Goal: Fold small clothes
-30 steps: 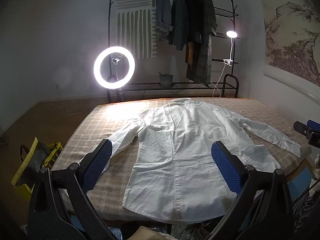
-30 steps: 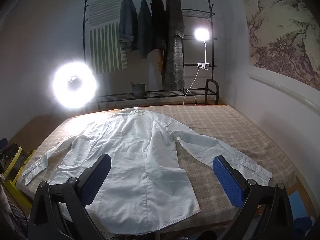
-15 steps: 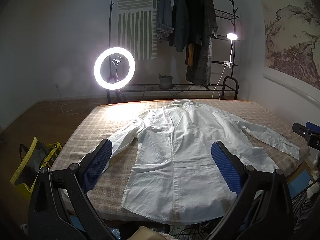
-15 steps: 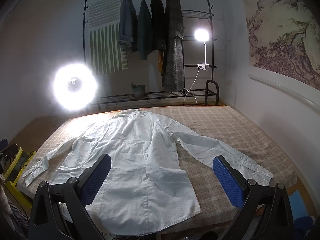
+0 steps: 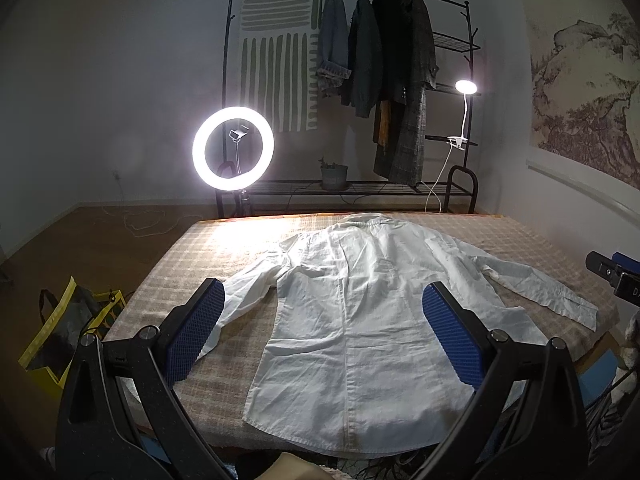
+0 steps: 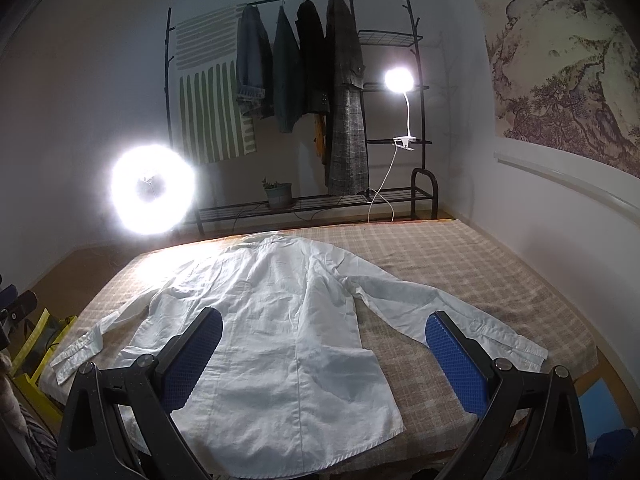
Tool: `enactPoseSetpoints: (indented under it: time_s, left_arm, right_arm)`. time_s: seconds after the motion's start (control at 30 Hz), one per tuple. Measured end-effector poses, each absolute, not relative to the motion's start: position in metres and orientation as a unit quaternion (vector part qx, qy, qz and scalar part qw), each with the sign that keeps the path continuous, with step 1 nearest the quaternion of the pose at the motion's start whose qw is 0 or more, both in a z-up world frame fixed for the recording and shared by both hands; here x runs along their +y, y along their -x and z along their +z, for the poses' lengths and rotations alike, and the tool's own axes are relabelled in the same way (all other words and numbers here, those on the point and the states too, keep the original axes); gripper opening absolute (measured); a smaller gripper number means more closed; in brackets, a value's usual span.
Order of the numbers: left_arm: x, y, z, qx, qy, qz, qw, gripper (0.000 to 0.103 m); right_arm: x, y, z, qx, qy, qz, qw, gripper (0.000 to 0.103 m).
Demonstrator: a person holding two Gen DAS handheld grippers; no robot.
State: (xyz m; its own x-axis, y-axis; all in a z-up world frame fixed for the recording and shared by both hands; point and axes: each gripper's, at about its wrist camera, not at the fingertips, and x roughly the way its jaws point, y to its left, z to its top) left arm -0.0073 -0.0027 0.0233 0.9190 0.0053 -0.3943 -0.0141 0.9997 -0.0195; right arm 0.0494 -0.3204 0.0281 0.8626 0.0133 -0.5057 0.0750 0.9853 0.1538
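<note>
While I held both grippers above the near edge, the bed with its checked tan cover filled most of what I saw, and the white shirt lay flat on it, back side up, collar toward the far clothes rack, hem at the near edge, both sleeves spread outward and lightly creased. My left gripper stood spread wide, grasping nothing, its blue pads hanging over the left sleeve and the shirt's right flank. My right gripper was likewise released, empty, over the lower right half of the shirt. From the left wrist I saw the ring light as a clean hoop and the tip of my other gripper at the right edge; from the right wrist the ring light flared to a blur, yet the left cuff near the bed's edge showed fully, as did the right cuff.
</note>
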Motion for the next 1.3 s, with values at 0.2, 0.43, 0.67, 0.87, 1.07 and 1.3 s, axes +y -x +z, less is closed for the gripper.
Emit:
enactPoseSetpoints:
  time_s: [0.2,0.43,0.67,0.87,1.07,1.3]
  left_arm:
    - [-0.001,0.0087,0.0236,0.198,0.014,0.006,0.98,0.101]
    - [0.0001,0.0085,0.0227,0.197,0.014,0.006,0.98,0.101]
    - [0.0001,0.0087,0.0217,0.197,0.014,0.006,0.98,0.101]
    - [0.0001,0.0088,0.0211,0.197,0.014,0.006,0.98,0.101]
    - [0.0014,0.0093,0.02,0.198,0.014,0.006,0.98,0.101]
    - [0.0019,0.0091,0.0184,0.199,0.014,0.006,0.98,0.101]
  right_arm:
    - [-0.3204,-0.0491,0.0275,0.261,-0.084,-0.015,0.962,0.103]
    - [-0.3188,-0.0484,0.0276,0.259,-0.083,-0.013,0.962,0.103]
    - [-0.3185,-0.0484,0.0273,0.259,-0.083,-0.013,0.962,0.103]
    - [-0.3184,-0.0485,0.0275,0.259,-0.083,-0.013,0.962,0.103]
    - [-0.3179,-0.0486,0.0277,0.259,-0.082,-0.013,0.962,0.103]
    - [-0.3178,-0.0488,0.0276,0.259,-0.083,-0.013,0.962,0.103]
